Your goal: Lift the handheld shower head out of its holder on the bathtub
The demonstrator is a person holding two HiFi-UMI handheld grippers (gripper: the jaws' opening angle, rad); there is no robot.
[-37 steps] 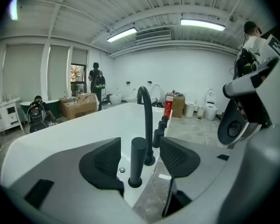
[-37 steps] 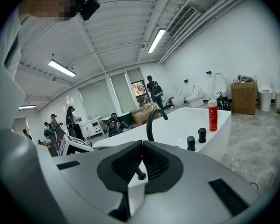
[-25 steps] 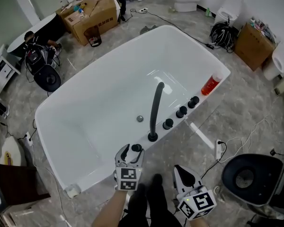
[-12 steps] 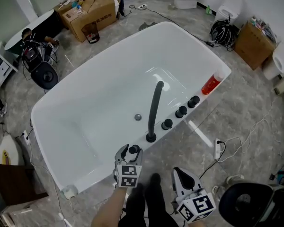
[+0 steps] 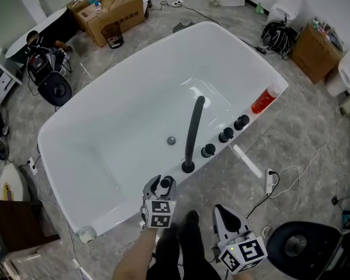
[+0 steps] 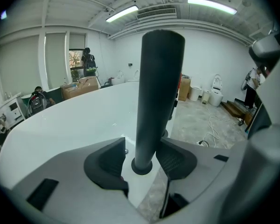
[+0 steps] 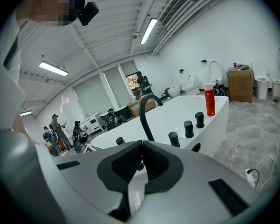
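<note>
The handheld shower head [image 6: 156, 92] is a dark round stick standing upright in its holder [image 6: 142, 164] on the white bathtub's [image 5: 105, 174] near rim. From above only its black top [image 5: 165, 182] shows. My left gripper [image 5: 161, 186] [image 6: 141, 158] straddles it low down and its jaws are closing. The right pad [image 6: 175, 160] is at the stick; the left pad [image 6: 107, 164] still stands off it. My right gripper [image 5: 221, 213] [image 7: 140, 164] hangs shut and empty beside the tub, to the right.
A black curved spout [image 5: 192, 133] and three black knobs [image 5: 226, 135] stand on the rim just right of the holder, with a red bottle [image 5: 262, 101] further along. On the floor lie a power strip [image 5: 269, 179] with cables and a black stool [image 5: 297, 247].
My left gripper has sunk lower around the shower head and its jaws have narrowed. The right gripper has barely moved.
</note>
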